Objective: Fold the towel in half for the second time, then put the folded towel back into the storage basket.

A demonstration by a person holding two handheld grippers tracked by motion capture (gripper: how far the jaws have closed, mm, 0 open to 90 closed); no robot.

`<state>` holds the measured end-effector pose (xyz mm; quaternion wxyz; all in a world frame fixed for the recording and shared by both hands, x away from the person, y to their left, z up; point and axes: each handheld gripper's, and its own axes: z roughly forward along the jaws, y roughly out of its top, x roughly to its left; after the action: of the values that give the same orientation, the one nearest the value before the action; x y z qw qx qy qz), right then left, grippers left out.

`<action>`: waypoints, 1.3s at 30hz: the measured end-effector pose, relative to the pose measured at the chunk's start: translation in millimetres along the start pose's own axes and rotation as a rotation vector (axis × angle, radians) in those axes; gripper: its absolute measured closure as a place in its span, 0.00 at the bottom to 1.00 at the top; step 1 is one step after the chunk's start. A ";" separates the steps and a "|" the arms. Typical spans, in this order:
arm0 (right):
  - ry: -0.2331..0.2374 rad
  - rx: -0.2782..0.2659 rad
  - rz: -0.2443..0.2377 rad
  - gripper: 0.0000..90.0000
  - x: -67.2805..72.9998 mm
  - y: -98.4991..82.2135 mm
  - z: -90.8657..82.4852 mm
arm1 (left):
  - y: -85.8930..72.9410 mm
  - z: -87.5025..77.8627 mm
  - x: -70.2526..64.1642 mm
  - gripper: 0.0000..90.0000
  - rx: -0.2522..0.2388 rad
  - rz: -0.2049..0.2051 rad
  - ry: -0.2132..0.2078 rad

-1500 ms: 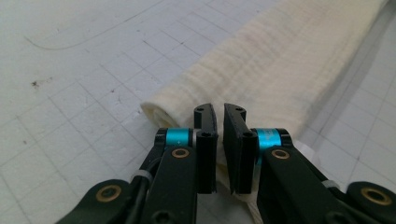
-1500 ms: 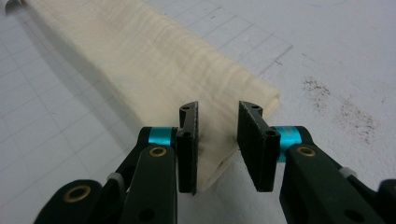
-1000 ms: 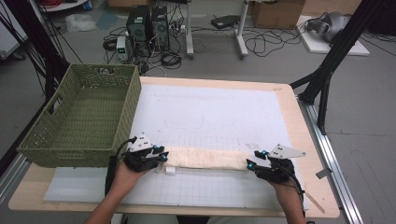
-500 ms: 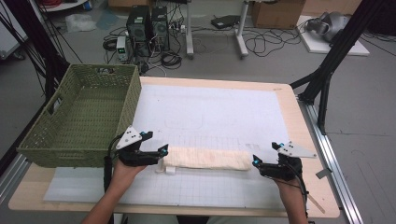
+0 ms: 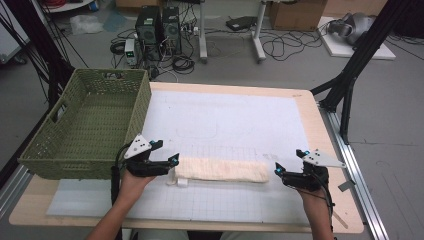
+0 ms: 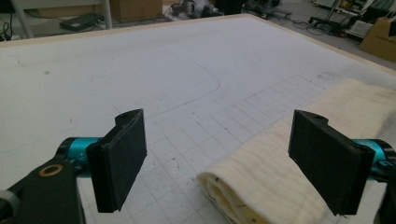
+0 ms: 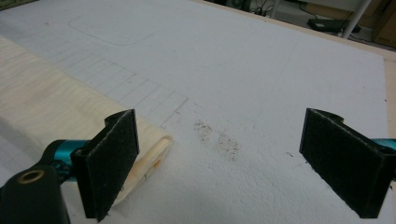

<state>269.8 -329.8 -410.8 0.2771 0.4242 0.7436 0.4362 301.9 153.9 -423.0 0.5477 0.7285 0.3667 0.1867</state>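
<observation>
Inspecting: towel [image 5: 220,170] is lying folded; I'm holding left gripper [image 5: 171,161] and right gripper [image 5: 278,171] wide, both just opened, empty; basket [image 5: 75,150] is awaiting it.

My left tool [image 5: 172,161] and right tool [image 5: 278,172] are both black, with teal-blue bits near the tips and a light grey three-cornered plate on top. Up close, the pads [image 6: 119,158] are matte black and kind of foamy looking, with teal collars behind them. The folded towel [image 5: 222,170] is a pale cream, almost butter-yellow, with a fine ribbed weave. The mat [image 5: 235,120] under it is white with a faint grey grid and a thin curved pencil-grey line; there's a brownish speckled smudge [image 7: 217,137] on it too. The tabletop [image 5: 320,145] edge is light wood. The basket [image 5: 85,125] is olive green, woven all over.
</observation>
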 end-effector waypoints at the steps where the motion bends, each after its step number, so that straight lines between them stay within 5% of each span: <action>1: -0.002 0.003 -0.001 0.12 -0.7 -0.1 0.8 | -0.4 -0.8 -0.4 0.23 0.004 0.003 -0.001; 7: -0.023 0.006 -0.037 0.12 3.4 3.4 -1.1 | -2.5 2.9 -1.2 0.23 0.034 0.004 0.004; 15: -0.025 -0.028 0.013 0.12 -1.0 2.2 -7.2 | -1.4 4.2 -1.5 0.23 0.021 -0.003 -0.005; 28: 0.005 -0.015 -0.004 0.12 2.0 1.8 -1.8 | -2.5 6.0 -3.3 0.23 0.041 -0.013 -0.024; 39: 0.016 -0.007 -0.005 0.12 3.7 0.1 -2.6 | -8.3 15.8 -6.6 0.24 0.163 -0.039 -0.021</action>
<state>266.0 -327.7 -409.6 0.2734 0.4179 0.7454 0.4415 305.5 139.7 -435.1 0.4938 0.7652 0.3894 0.1379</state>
